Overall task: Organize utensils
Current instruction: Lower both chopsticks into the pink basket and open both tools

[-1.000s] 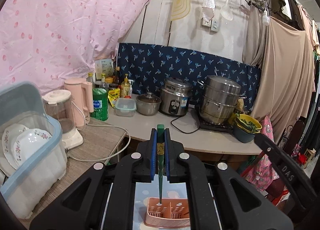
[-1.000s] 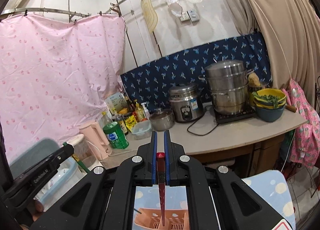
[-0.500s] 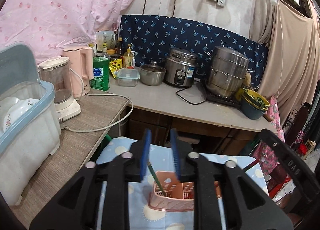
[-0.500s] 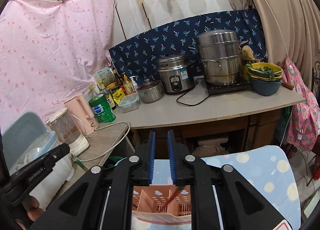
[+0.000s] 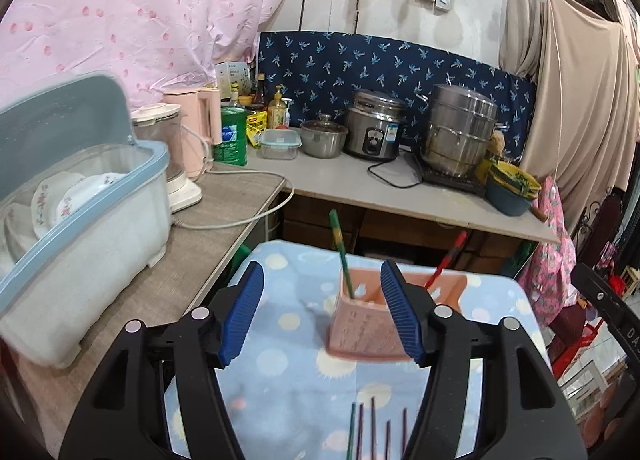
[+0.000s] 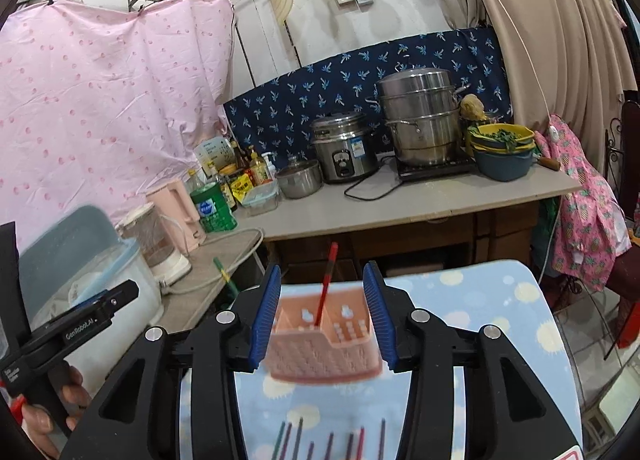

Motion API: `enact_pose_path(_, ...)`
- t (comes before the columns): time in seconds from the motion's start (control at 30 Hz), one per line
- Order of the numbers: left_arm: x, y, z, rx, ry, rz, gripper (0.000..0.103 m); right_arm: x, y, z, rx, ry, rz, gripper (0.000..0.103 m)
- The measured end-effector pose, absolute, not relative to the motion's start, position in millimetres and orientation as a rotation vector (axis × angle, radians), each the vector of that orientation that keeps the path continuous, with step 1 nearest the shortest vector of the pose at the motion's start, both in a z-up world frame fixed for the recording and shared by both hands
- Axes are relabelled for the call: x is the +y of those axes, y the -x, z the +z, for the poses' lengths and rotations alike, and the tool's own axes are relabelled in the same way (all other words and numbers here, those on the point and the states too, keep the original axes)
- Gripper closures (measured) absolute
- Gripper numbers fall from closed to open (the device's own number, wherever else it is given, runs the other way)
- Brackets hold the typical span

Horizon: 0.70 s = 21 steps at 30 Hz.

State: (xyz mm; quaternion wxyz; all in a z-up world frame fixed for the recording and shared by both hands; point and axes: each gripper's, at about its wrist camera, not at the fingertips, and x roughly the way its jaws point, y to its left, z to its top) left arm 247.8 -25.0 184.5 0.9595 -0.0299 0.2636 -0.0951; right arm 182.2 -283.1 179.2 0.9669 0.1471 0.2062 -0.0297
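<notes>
A pink slotted utensil holder (image 5: 366, 326) stands on a blue dotted cloth (image 5: 280, 372); it also shows in the right wrist view (image 6: 324, 348). A green chopstick (image 5: 340, 250) and a red chopstick (image 5: 446, 260) stand in it, leaning apart. The red chopstick (image 6: 326, 284) shows upright in the right wrist view. Several more chopsticks (image 5: 372, 432) lie on the cloth near me, also in the right wrist view (image 6: 332, 440). My left gripper (image 5: 322, 314) is open and empty, just before the holder. My right gripper (image 6: 322, 324) is open and empty, its jaws either side of the holder.
A dish bin with plates (image 5: 76, 219) stands on the left counter (image 5: 208, 219). A blender (image 5: 168, 155), a pink kettle (image 5: 200, 127), bottles, a rice cooker (image 5: 374, 129), a steamer pot (image 5: 460, 131) and bowls (image 5: 510, 187) stand on the back counter. The left gripper's handle (image 6: 60, 336) shows at lower left in the right wrist view.
Both grippers let go of their chopsticks, which now stand in the holder. Both jaws have opened wide and both grippers have pulled back and up from the holder.
</notes>
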Motion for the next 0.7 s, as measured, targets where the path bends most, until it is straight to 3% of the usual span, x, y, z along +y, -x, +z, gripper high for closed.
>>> enact_pose_path(0.7,-16.2,-105.4,84.6,0.702,-0.026,-0.205,0.045,-245.2,-39.1,72.0,0.631,-0.199,-0.088,0.057)
